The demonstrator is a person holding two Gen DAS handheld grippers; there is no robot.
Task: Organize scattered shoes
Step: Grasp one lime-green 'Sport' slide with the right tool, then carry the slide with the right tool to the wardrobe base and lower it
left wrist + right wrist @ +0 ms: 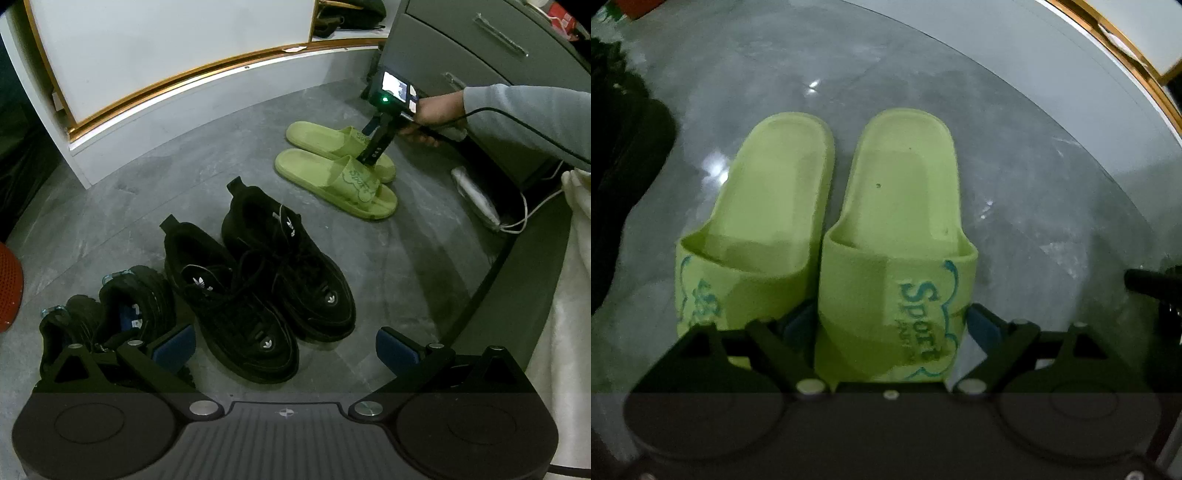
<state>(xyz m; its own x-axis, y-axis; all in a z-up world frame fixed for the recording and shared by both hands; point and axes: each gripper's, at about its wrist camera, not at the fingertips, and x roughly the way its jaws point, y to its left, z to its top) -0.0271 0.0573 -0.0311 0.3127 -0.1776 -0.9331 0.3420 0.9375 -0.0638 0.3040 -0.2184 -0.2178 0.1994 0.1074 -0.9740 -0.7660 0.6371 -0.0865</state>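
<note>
Straddling moulded foam slide (890, 236): right gripper (886, 325), jaws spread.

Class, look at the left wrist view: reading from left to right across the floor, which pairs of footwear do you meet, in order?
Black boots with blue insoles → black sneakers → green slides, where the right gripper reaches down at the straps.
</note>
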